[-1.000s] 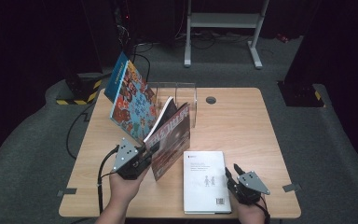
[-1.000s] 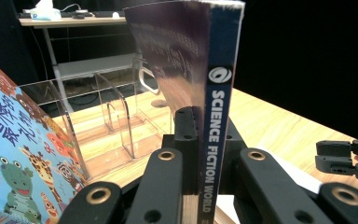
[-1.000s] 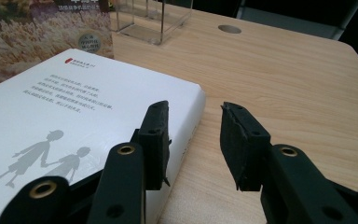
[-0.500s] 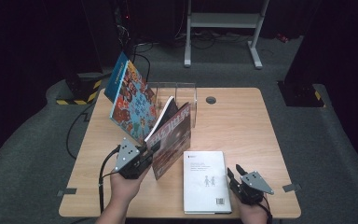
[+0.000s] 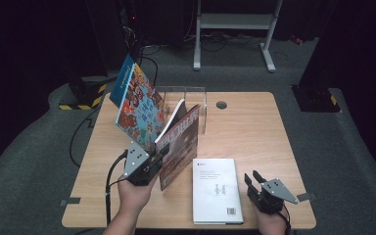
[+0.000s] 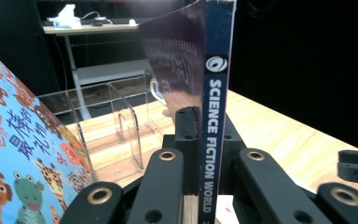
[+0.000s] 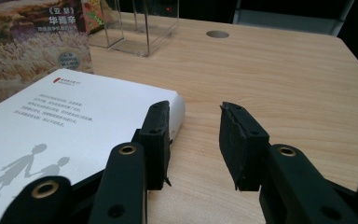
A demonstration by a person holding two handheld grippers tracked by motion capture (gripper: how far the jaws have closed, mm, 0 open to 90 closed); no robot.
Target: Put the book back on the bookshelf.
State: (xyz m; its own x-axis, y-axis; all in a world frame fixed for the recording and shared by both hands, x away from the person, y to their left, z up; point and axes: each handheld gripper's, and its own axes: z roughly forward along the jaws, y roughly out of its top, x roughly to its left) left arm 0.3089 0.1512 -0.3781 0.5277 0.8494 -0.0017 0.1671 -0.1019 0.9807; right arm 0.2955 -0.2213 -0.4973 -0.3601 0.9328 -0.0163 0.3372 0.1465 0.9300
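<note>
My left gripper (image 5: 156,164) is shut on the lower spine edge of a thin magazine (image 5: 178,144), holding it upright on the table. In the left gripper view the blue spine, lettered "Science Fiction World" (image 6: 213,116), sits pinched between the black jaws of that gripper (image 6: 205,140). A white book (image 5: 217,188) lies flat near the front edge. My right gripper (image 5: 252,177) rests just right of it, open. In the right gripper view the gripper (image 7: 196,135) has bare wood between its jaws, and the white book's corner (image 7: 65,121) lies by the left jaw.
A colourful children's book (image 5: 137,105) leans at the back left against a clear acrylic book stand (image 5: 191,98). A round cable hole (image 5: 221,105) sits in the wooden table (image 5: 254,132). The floor around is dark, with cables and a white frame behind.
</note>
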